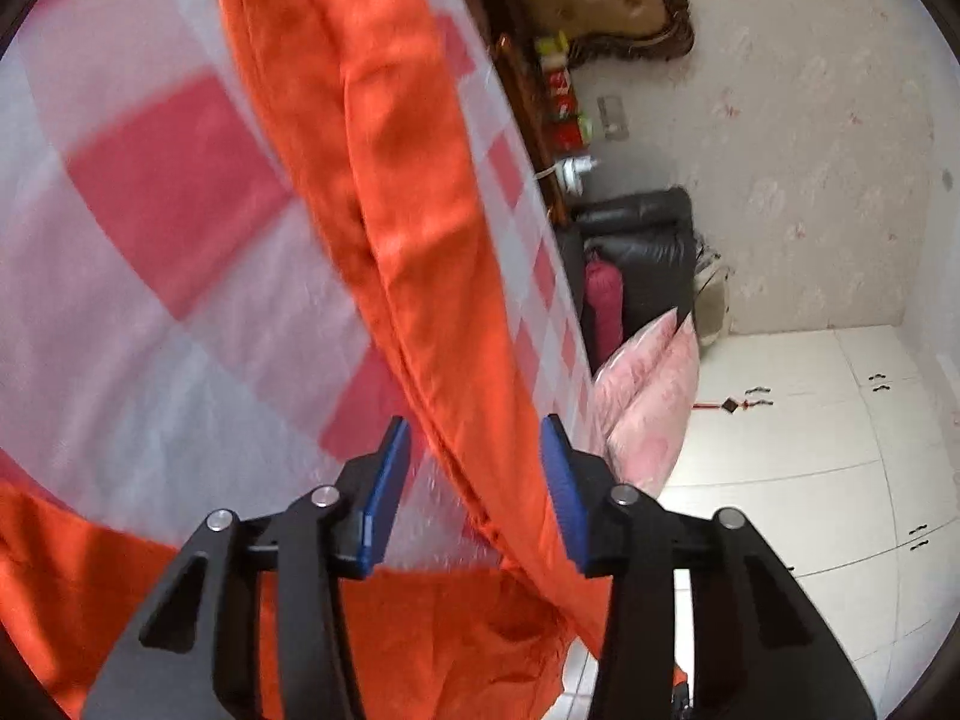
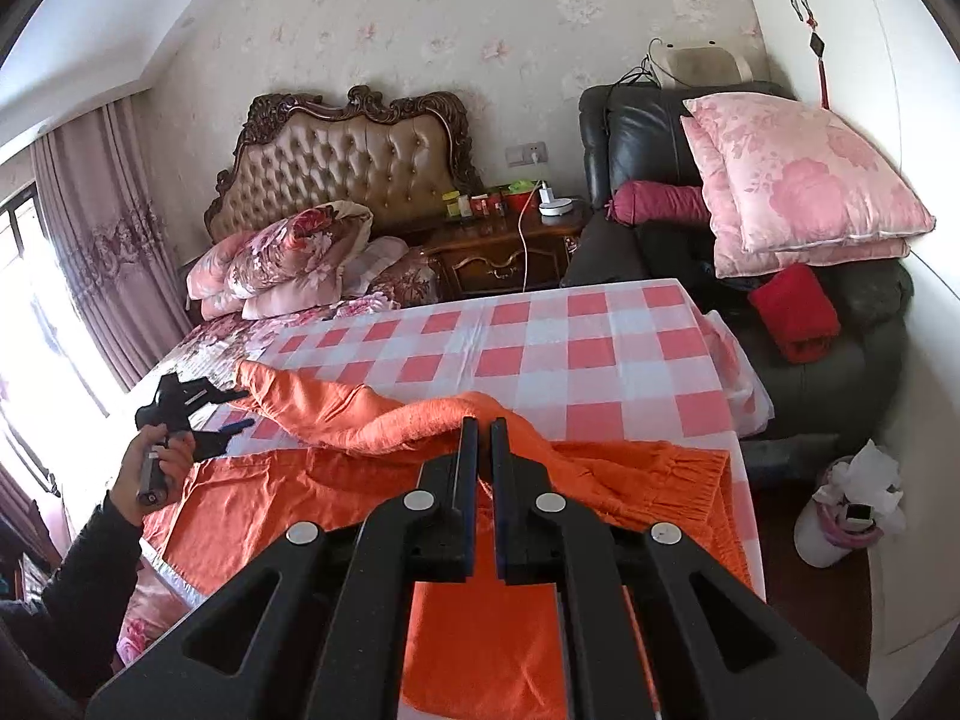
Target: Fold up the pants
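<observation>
Right wrist view: right gripper [image 2: 480,420] clenched on raised ridge of orange woven pants [image 2: 336,498], lifting it for fold near front edge of pink-white checked bedcover [image 2: 540,354]. Left gripper [image 1: 477,480] jaws parted, pant leg between pads, not yet pinched.

Floral wallpaper [image 2: 480,30], tufted headboard [image 2: 348,162], black armchair [image 2: 660,132], curtained window [image 2: 90,240]
</observation>
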A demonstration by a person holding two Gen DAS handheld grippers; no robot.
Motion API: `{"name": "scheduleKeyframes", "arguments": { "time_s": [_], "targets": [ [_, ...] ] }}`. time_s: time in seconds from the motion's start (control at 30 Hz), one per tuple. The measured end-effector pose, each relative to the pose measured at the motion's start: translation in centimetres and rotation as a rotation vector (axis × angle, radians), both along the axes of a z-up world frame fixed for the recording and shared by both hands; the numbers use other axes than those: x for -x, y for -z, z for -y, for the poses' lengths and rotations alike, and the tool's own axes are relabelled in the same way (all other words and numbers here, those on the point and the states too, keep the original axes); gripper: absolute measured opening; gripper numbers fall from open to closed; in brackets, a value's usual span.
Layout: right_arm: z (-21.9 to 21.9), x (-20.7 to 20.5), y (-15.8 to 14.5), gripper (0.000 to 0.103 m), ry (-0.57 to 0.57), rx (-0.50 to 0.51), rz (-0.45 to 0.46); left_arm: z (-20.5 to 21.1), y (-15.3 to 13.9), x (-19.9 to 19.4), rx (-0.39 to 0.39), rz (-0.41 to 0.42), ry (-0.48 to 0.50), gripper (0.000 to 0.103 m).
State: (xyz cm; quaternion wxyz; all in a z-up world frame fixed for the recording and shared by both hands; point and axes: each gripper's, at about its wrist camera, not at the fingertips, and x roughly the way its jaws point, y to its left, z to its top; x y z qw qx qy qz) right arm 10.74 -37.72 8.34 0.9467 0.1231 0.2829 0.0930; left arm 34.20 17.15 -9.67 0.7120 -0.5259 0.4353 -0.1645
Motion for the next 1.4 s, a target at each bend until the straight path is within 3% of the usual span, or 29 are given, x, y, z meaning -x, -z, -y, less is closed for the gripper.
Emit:
{"name": "scheduleKeyframes", "arguments": {
  "time_s": [0.3, 0.47, 0.53, 0.6, 0.67, 0.73, 0.77, 0.83, 0.93, 1.03, 1.1, 1.13, 1.17, 1.27, 1.33, 1.4],
  "targets": [
    [0.6, 0.0, -1.3, 0.005, -0.007, 0.008, 0.013, 4.1, 1.3, -1.2, 0.015, -0.036, 0.052, 0.029],
    [1.2, 0.3, -0.8, 0.005, 0.0, 0.003, -0.001, 2.7, 1.3, -2.8, -0.037, -0.047, 0.003, 0.002],
    [1.5, 0.4, -0.1, 0.005, -0.006, -0.004, -0.016, 1.6, 0.7, -2.5, -0.051, -0.034, -0.005, 0.002],
    [1.3, 0.6, 0.8, 0.005, -0.015, 0.016, -0.03, 0.7, -2.3, 0.0, -0.142, 0.051, -0.024, 0.002],
    [1.1, 0.9, 2.0, 0.005, -0.021, 0.034, -0.044, 0.2, -5.9, 3.9, -0.269, 0.163, -0.042, 0.002],
    [1.3, 1.7, 4.0, 0.005, -0.011, 0.029, -0.069, -0.1, -8.3, 9.0, -0.348, 0.252, -0.068, 0.002],
    [1.4, 2.2, 5.1, 0.005, -0.004, 0.025, -0.089, -0.2, -8.7, 13.0, -0.385, 0.288, -0.081, 0.002],
    [1.6, 3.0, 7.3, 0.005, 0.0, 0.012, -0.132, -0.1, -8.1, 17.4, -0.417, 0.29, -0.096, 0.002],
    [1.6, 4.3, 11.5, 0.005, 0.006, -0.004, -0.216, -0.2, -4.4, 23.0, -0.402, 0.22, -0.112, 0.002],
    [1.2, 5.1, 13.9, 0.005, 0.024, 0.002, -0.251, -1.5, -0.3, 25.2, -0.336, 0.147, -0.114, 0.004],
    [1.1, 5.5, 14.4, 0.005, 0.03, -0.006, -0.253, -2.8, 0.2, 25.7, -0.311, 0.183, -0.144, 0.015],
    [1.0, 5.7, 14.6, 0.005, 0.037, -0.006, -0.251, -3.9, 0.3, 26.0, -0.298, 0.191, -0.173, 0.03],
    [1.1, 5.8, 14.6, 0.005, 0.041, -0.002, -0.248, -5.3, 0.6, 26.2, -0.249, 0.19, -0.21, 0.036],
    [1.2, 5.8, 14.8, 0.005, 0.05, -0.024, -0.241, -7.5, 1.2, 25.8, -0.115, 0.163, -0.204, 0.036],
    [1.5, 5.6, 14.9, 0.005, 0.053, -0.037, -0.241, -8.4, 0.5, 26.0, -0.133, 0.169, -0.242, 0.036],
    [1.6, 5.7, 14.5, 0.005, 0.049, -0.054, -0.236, -9.3, 0.3, 26.3, -0.094, 0.166, -0.256, 0.04]
  ]
}}
